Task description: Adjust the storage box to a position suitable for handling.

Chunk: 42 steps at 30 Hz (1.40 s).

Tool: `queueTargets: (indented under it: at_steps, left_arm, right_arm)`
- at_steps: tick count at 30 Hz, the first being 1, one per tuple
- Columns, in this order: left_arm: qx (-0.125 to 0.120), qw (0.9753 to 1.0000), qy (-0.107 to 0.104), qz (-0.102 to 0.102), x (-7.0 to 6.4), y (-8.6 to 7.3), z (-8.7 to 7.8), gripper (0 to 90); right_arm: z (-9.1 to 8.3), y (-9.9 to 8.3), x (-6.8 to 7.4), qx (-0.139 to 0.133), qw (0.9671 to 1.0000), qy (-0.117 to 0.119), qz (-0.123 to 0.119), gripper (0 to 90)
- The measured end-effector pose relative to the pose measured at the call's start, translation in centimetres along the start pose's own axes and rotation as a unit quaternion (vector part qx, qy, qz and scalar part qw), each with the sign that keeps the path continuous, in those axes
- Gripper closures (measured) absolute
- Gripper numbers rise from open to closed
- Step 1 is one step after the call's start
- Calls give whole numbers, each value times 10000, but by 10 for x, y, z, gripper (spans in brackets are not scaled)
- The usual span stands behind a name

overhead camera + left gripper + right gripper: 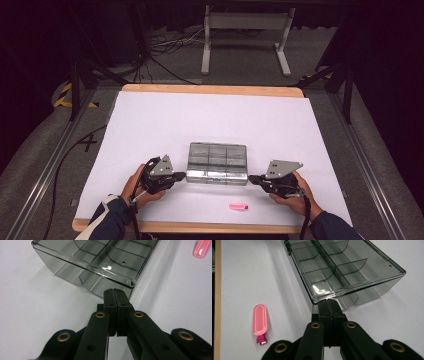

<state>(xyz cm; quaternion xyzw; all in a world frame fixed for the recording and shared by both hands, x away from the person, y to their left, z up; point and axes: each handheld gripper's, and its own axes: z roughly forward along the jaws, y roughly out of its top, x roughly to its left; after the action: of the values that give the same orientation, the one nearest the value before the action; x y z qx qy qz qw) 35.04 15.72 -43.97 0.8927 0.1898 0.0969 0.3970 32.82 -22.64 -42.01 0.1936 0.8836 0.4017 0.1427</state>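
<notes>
Organizer box (217, 163) at the middle of the white table (150, 125), flanked by two grippers.
Left gripper (183, 175) and right gripper (251, 178), jaws pressed together, meet its near corners; pink clip (238, 205) lies nearby.

Box (217, 162) sits mid-table, a bit toward the near side, flanked at its near corners by the left gripper (183, 175) and right gripper (251, 178), jaws pressed together with the tips right at the box, so there is no side gap at that near edge. Pink tube (238, 205) lies alone on the near strip, right of centre, well apart from the box and just left of the right hand (292, 192). The white sheet (210, 117) is bare far of the box and out to both side edges.
</notes>
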Motion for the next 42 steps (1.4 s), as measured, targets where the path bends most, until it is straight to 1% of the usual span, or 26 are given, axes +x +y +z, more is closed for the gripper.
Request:
queueTargets:
  at_steps: [3, 5, 8, 12, 16, 19, 25, 29, 30, 32, 34, 36, 37, 39, 41, 42]
  left_arm:
    - [19, 10000, 17, -33, -2, -1, 1, 862]
    - [49, 10000, -12, -21, -1, -1, 0, 859]
    - [-21, 10000, 12, -32, -2, -2, -2, 840]
    - [-141, 9999, -23, -57, -2, 0, -5, 848]
    - [-140, 9999, -59, -52, -3, 0, -6, 858]
    - [-167, 9998, -100, -50, -5, -1, -8, 869]
    - [-196, 9996, -173, -98, -5, 0, -10, 900]
    - [-216, 9994, -241, -111, -5, 0, -11, 900]
    - [-235, 9993, -241, -155, -5, 0, -11, 900]
    - [-164, 9996, -194, -159, -6, 1, -11, 900]
    - [-151, 9996, -189, -169, -5, 1, -11, 900]
    - [-119, 9996, -182, -165, -5, 0, -9, 900]
    - [-105, 9997, -177, -163, -5, 0, -9, 900]
    - [-141, 9994, -230, -220, -5, 0, -10, 895]
    - [-139, 9994, -221, -217, -5, 0, -10, 894]
    - [-148, 9994, -222, -235, -5, 0, -10, 894]
  right_arm:
    - [1, -1, -1, -26, 10000, 0, 39, 900]
    - [1, -1, -1, -22, 10000, -19, 32, 900]
    - [0, -1, -1, -15, 10000, -29, 29, 900]
    - [0, -1, -2, -20, 10000, -34, 48, 900]
    - [0, -1, -1, -5, 10000, -54, 24, 900]
    - [0, -1, -2, -8, 10000, -30, 51, 900]
    - [0, -1, -1, -12, 10000, -41, 45, 900]
    - [0, -1, -2, -11, 10000, -53, 62, 900]
    - [0, -1, -2, -13, 10000, -56, 59, 900]
    - [-1, -1, -2, -39, 9999, -83, 74, 900]
    - [-1, -1, -3, -65, 9999, -78, 77, 900]
    - [-4, 0, -3, -150, 9998, -31, 118, 900]
    - [-4, 0, -3, -143, 9998, -41, 109, 900]
    - [-2, 0, -3, -38, 9999, -100, 82, 900]
    - [0, -1, -3, 0, 9999, -62, 105, 900]
    - [1, -2, -3, 49, 9999, -58, 68, 900]
